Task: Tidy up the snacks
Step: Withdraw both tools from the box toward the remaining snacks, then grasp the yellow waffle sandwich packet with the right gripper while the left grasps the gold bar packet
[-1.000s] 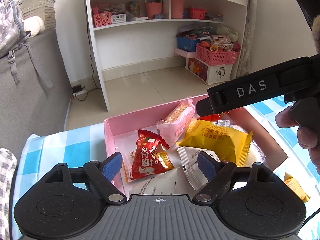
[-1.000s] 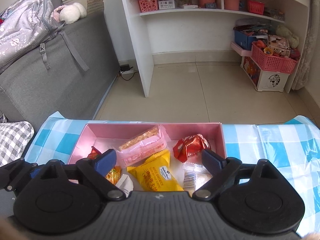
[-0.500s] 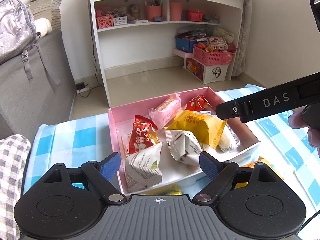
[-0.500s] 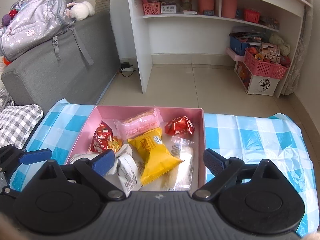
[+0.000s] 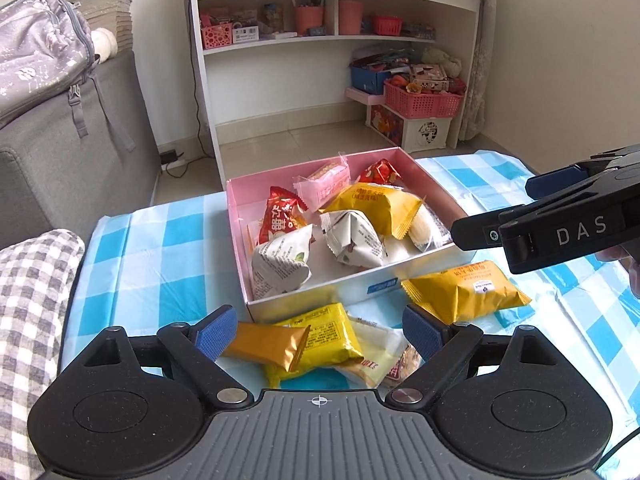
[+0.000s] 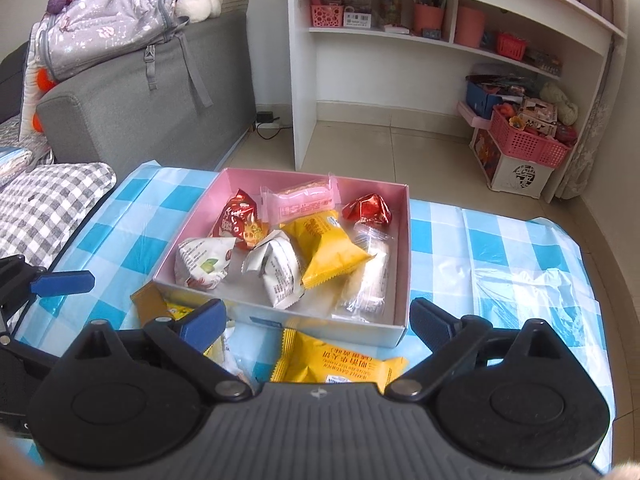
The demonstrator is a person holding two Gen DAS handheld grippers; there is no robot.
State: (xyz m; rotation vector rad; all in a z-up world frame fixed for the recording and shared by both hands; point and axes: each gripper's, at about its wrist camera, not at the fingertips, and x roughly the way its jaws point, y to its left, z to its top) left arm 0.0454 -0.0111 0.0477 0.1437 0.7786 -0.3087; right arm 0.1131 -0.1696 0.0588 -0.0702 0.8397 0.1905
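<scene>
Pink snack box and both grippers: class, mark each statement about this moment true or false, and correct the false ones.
1. The pink box holds several wrapped snacks. True.
2. The left gripper is clamped on a packet. False: its jaws stand open above the loose packets.
3. A yellow packet lies on the checked tablecloth outside the box. True.
4. The right gripper holds the red packet. False: it is open and empty; that packet lies in the box.

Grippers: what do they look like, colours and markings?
Both alike: black plastic linkage arms with round pivot discs, silver screws, a ribbed grey base with a crosshair mark, blue-padded fingers. Left gripper; right gripper. Seen from the left wrist, the right one's side reads "DAS" in white.
</scene>
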